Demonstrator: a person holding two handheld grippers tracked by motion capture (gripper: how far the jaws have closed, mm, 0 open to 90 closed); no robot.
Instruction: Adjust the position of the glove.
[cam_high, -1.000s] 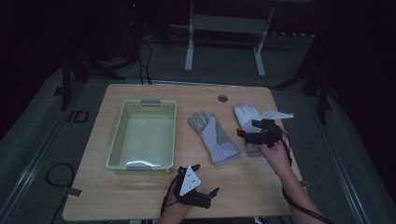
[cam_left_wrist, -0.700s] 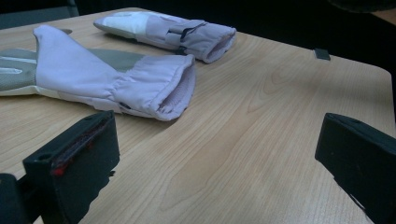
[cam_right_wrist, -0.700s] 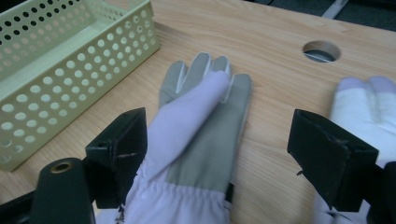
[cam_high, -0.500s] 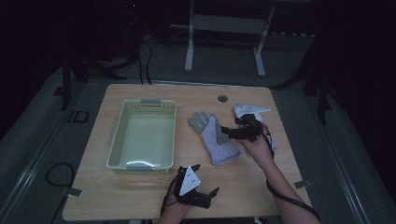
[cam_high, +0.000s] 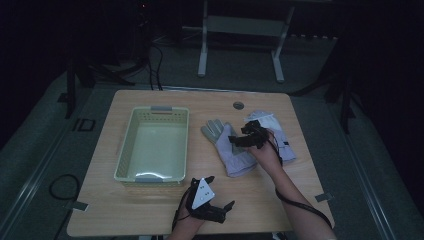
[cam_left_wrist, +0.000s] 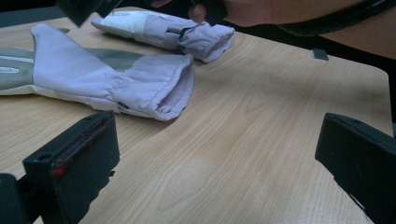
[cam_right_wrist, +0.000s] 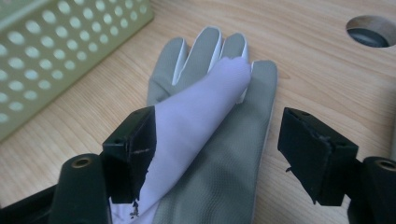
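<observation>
Two lilac-and-grey gloves lie on the wooden table. The nearer glove (cam_high: 227, 150) lies right of the basket, grey palm up with a lilac flap (cam_right_wrist: 201, 107) folded over it. My right gripper (cam_high: 235, 141) hovers open just above this glove (cam_right_wrist: 233, 154), one jaw on each side of the flap. The second glove (cam_high: 280, 142) lies farther right, partly under the person's right hand. My left gripper (cam_high: 225, 206) rests open near the table's front edge; bare wood lies between its jaws (cam_left_wrist: 217, 140), and the nearer glove's cuff (cam_left_wrist: 159, 88) is ahead of them.
A pale green perforated basket (cam_high: 126, 150) stands empty on the left half of the table, and its wall (cam_right_wrist: 56, 51) is close to the right gripper. A round cable hole (cam_high: 238, 105) sits at the far edge. Cables trail on the floor.
My right gripper has moved left from the far right glove to over the nearer glove's middle. The left gripper has stayed put.
</observation>
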